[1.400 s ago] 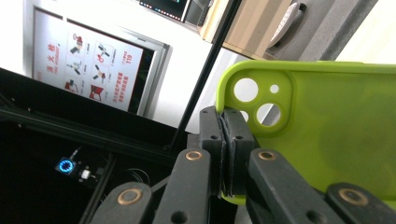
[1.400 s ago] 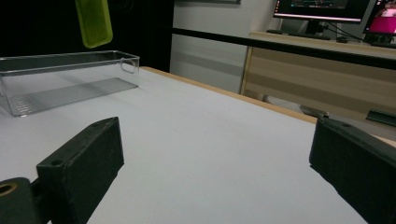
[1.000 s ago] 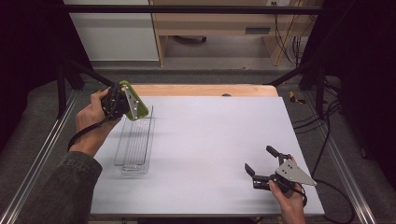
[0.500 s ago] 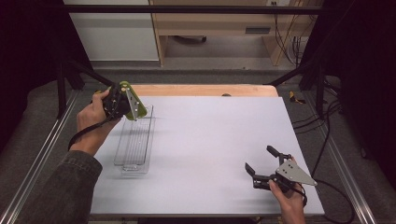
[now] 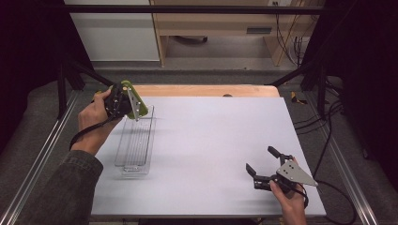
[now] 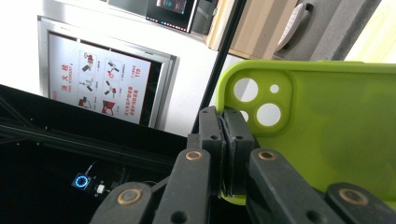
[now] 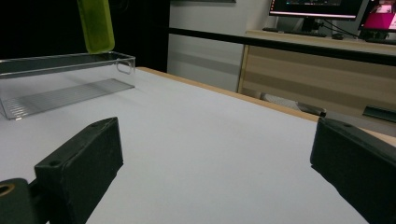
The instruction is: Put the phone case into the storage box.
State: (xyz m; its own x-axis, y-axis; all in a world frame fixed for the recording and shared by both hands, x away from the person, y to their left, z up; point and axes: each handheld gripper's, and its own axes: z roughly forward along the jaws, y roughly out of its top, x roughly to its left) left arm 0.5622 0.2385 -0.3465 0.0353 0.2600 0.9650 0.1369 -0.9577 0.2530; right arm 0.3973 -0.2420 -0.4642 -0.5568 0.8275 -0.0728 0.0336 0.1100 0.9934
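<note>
High view: at about 10 o'clock on the pale grey table (image 5: pixel 206 140), the left gripper (image 5: pixel 123 102) is raised in the person's left hand (image 5: pixel 94 117), clamped on a lime-green plastic phone case (image 5: pixel 136 99) above the far end of a clear, long plastic tray (image 5: pixel 135 140). At 5 o'clock, the right gripper (image 5: pixel 263 165) rests low with jaws spread wide. Left gripper view: jaws pinch the case's edge beside its camera cutouts; a wall poster (image 6: pixel 100 84) carries red characters and "119". Right gripper view: jaws gape apart over bare table, the case hanging at 11 o'clock above the tray.

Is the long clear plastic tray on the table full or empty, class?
Empty. The long clear plastic tray shows only its bare ribbed floor; the lime-green phone case hangs above it, pinched in the left gripper.
</note>
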